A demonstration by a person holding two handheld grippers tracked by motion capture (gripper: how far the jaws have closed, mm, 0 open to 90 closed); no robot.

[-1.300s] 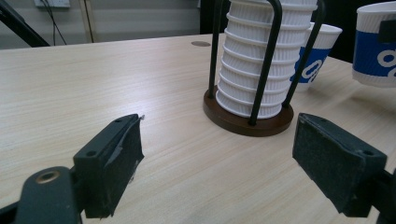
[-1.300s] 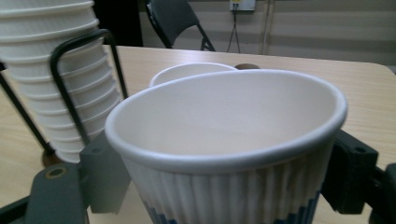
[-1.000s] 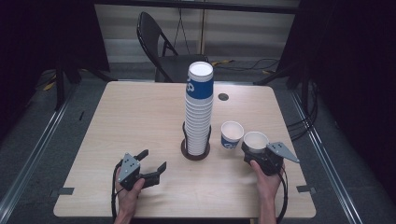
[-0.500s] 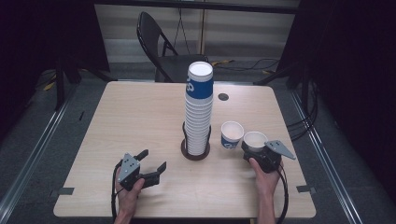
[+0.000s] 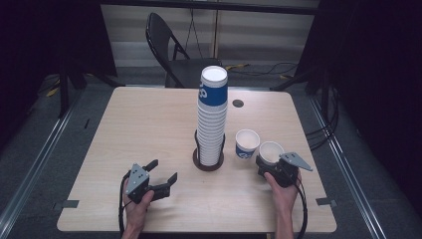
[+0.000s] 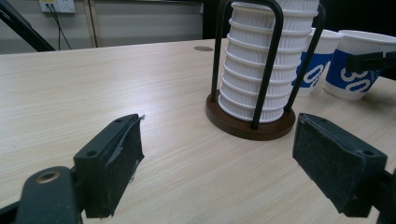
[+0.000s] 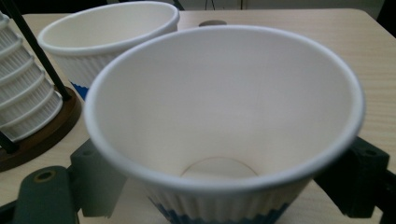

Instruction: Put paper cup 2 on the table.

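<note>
right gripper (image 5: 271,167) – jaws clamped on paper cup (image 7: 224,121); left gripper (image 5: 160,176) wide open, empty – risk: a harder squeeze could crush the cup wall.

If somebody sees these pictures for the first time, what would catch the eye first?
Probably the tall stack of white ribbed paper cups, standing in a black wire holder at the table's centre. Next, the white-and-blue paper cup between the right hand-held gripper's jaws, beside a second matching cup.
</note>
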